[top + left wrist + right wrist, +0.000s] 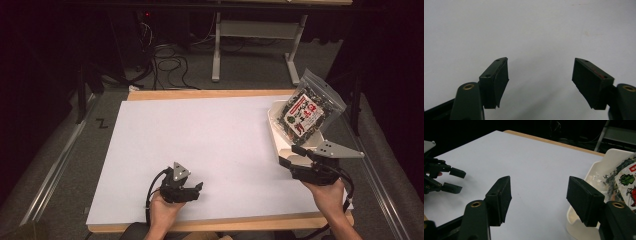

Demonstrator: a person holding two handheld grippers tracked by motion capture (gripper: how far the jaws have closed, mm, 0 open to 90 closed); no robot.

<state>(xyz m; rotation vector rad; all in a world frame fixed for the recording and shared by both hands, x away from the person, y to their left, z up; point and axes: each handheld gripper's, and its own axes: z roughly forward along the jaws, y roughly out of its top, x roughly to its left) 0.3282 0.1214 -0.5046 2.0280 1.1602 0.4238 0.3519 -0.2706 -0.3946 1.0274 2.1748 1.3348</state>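
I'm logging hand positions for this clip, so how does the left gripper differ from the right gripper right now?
The left gripper sits near the table's front edge over bare white surface, while the right gripper is at the table's right side, beside the cream plastic tray holding a clear snack bag. The left points rightward; the right points toward the tray. Both have open black jaws and hold nothing.

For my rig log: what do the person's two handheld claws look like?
Both the left claw and right claw are black, each topped by a grey three-cornered plate with dark holes and trailing a black cable. Brass-coloured pivots sit behind their flat, rectangular jaw pads. The forearms look bare.
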